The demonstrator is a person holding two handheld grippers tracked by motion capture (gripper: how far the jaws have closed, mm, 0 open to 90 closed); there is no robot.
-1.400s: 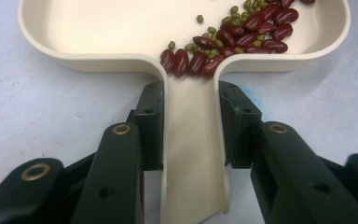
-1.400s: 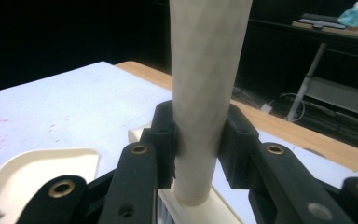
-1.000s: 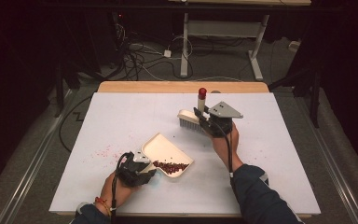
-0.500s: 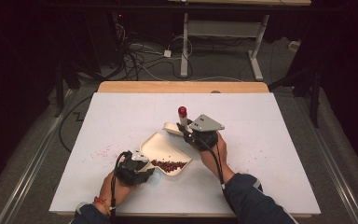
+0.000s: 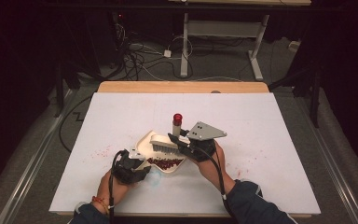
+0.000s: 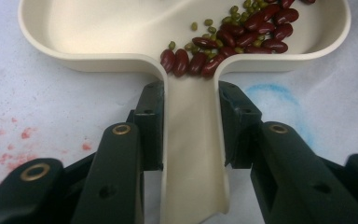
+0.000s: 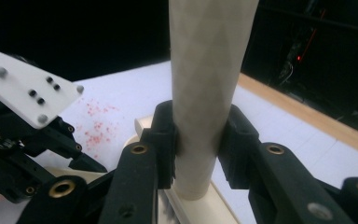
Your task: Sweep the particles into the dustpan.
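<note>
A cream dustpan (image 5: 148, 142) lies on the white table left of centre, with red beans (image 5: 165, 163) heaped at its near edge. My left gripper (image 5: 137, 164) is shut on the dustpan's handle (image 6: 193, 154); its pads press both sides. The left gripper view shows red beans (image 6: 233, 39) mixed with small green ones (image 6: 200, 24) at the handle's mouth. My right gripper (image 5: 179, 140) is shut on the brush's pale handle (image 7: 205, 70), which stands upright with a red tip (image 5: 177, 117). The brush head (image 5: 164, 143) sits over the pan's far part.
Red specks (image 5: 100, 151) dot the table left of the pan, and a blue smear (image 6: 272, 93) marks the sheet beside the handle. A wooden strip (image 5: 182, 87) edges the far side. Cables and desk legs lie on the floor beyond. My left gripper (image 7: 23, 135) appears at the right gripper view's left.
My right gripper has carried the brush leftward and nearer, from the table's back right to over the dustpan. The left gripper and the pan have stayed put.
</note>
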